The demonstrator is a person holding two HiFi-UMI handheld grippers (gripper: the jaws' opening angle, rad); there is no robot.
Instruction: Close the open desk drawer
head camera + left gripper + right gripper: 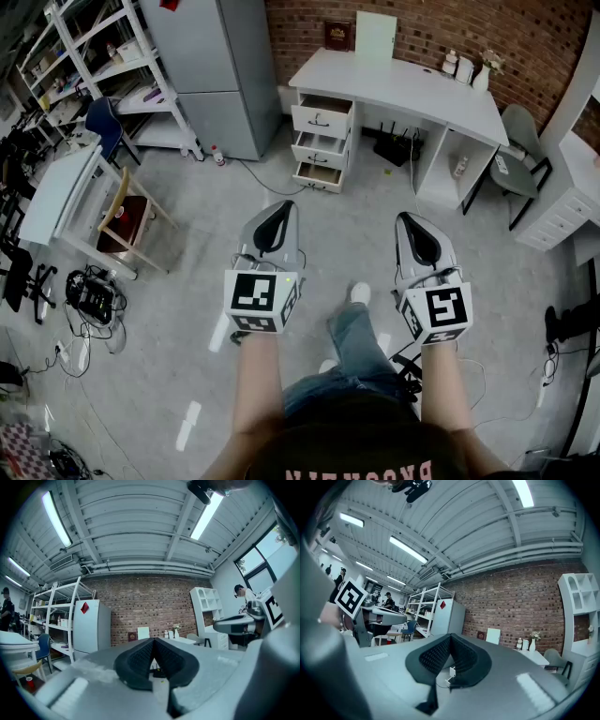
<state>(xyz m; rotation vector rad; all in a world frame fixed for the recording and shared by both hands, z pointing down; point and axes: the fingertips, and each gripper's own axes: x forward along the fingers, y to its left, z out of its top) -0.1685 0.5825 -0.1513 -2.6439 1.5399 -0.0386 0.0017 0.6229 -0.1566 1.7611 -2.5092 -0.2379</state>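
Observation:
The white desk (403, 84) stands against the brick wall, far ahead of me. Its drawer stack is on the left side: the top drawer (322, 114) and the bottom drawer (319, 174) are pulled out with their insides showing, and the middle drawer (314, 146) sits between them. My left gripper (278, 210) and right gripper (411, 221) are held level side by side over the floor, well short of the desk. Both are shut with nothing between the pads. In the left gripper view the left gripper (153, 642) points at the desk (180, 640); the right gripper (450, 637) points the same way.
A grey cabinet (220, 66) and white shelving (103, 66) stand left of the desk. A wooden chair (127, 220) and a white table (52, 192) are at the left. A grey chair (520, 131) and white drawers (562, 211) are at the right. Cables (89, 295) lie on the floor.

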